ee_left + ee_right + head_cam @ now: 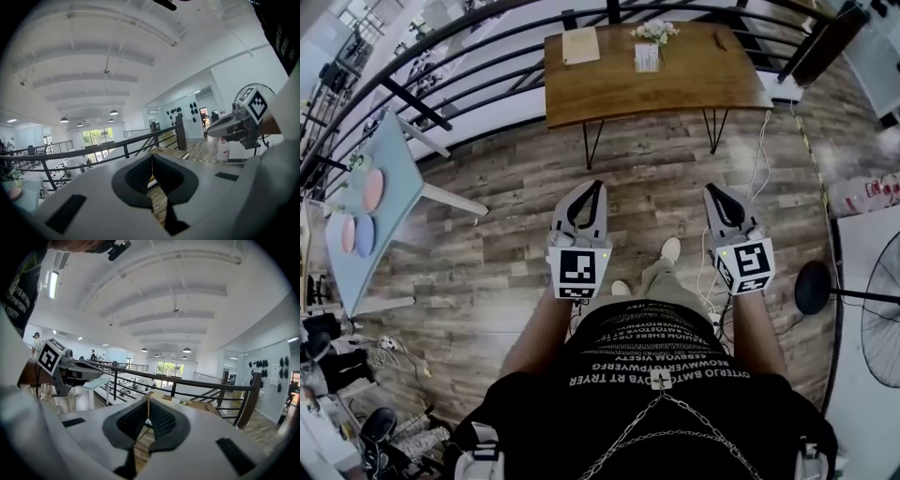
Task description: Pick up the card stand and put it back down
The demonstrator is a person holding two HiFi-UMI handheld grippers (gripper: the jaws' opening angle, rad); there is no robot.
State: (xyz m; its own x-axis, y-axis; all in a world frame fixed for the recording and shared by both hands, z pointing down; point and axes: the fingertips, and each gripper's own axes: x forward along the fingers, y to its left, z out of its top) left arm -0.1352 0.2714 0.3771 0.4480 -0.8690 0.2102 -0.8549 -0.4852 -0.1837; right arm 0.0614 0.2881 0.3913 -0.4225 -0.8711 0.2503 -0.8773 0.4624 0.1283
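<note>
Wood floor (pixel 506 197); table (pixel 694 84) w/ card stand (pixel 647 58), notebook (pixel 580 45) ahead.

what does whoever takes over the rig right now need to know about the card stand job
Left hand-held gripper: jaws together, nothing between them.
Right hand-held gripper: jaws together, empty too.
Card stand: upright on the wooden table ahead, just in front of the flowers, with open floor between it and both grippers.
Done: nothing yet; the stand has not been picked up.
Left: step up to the table, open one gripper, grip the stand, lift it, then set it back down.
</note>
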